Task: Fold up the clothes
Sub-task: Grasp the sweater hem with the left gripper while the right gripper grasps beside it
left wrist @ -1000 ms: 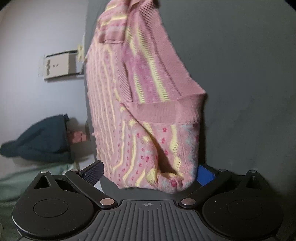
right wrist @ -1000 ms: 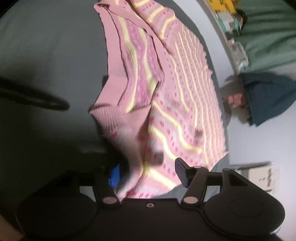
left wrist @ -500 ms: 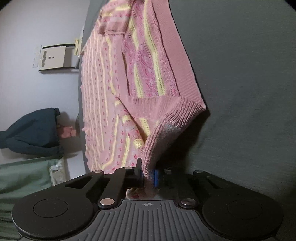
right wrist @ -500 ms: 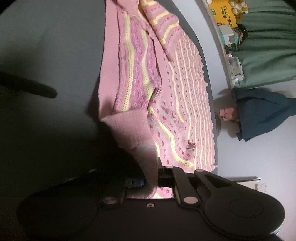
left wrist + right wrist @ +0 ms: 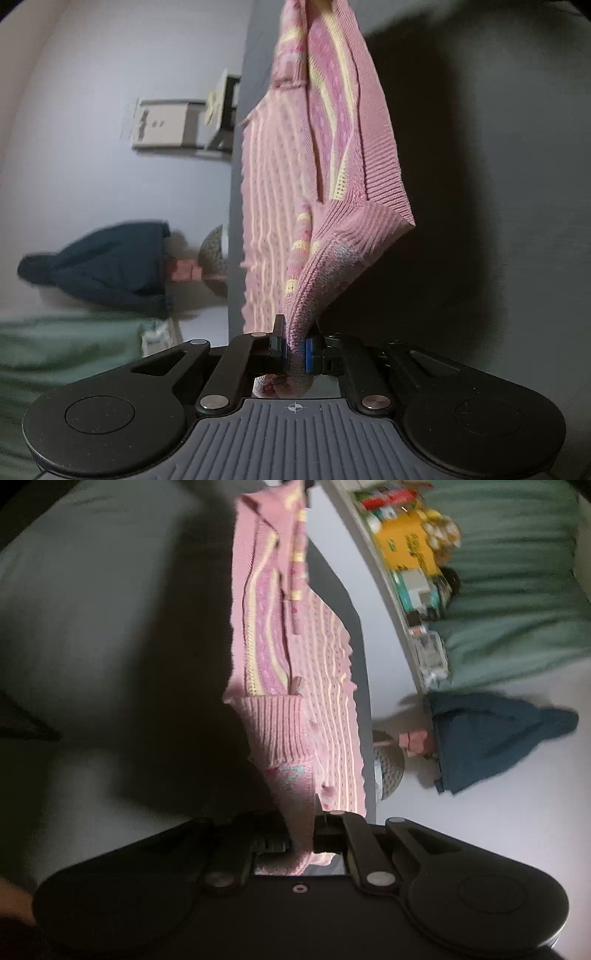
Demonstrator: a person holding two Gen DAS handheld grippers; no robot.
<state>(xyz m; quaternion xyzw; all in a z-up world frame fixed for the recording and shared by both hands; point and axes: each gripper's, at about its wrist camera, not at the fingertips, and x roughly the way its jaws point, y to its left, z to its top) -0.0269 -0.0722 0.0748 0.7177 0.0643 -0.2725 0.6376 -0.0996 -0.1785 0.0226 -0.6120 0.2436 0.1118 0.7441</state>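
Item: pink knit sweater (image 5: 325,155), banded in yellow and purple, ribbed at the hem. It lies along the edge of a dark grey table (image 5: 498,184), its near end raised off the surface and casting a broad shadow to the side.

Left claw (image 5: 295,349): jaws closed on the ribbed hem, blue pads pressing the knit from both sides. A fold of fabric bunches out behind the pads toward 6 o'clock. From the grip the sweater runs up to 12 o'clock, one ribbed corner jutting toward 2 o'clock.

Right claw (image 5: 301,840): jaws closed on another part of the sweater (image 5: 295,686), near its ribbed band. The cloth rises from the grip toward 12 o'clock. The picture is blurred here, so the pads themselves are hard to make out.

Both claws have just clamped shut, with the knit between the fingers.

Surroundings, left wrist view: pale floor (image 5: 92,92) beyond the table edge; at 9 o'clock a dark blue garment (image 5: 110,266) heaped on it; at 10 o'clock a beige box (image 5: 162,123); at 8 o'clock green fabric (image 5: 55,350).

Surroundings, right wrist view: the dark blue garment (image 5: 495,738) at 3 o'clock; green fabric (image 5: 517,590) at 1 o'clock, perhaps bedding; beside it a row of small packages including a yellow box (image 5: 406,542); a round speckled object (image 5: 388,771), unidentified, just past the table edge.
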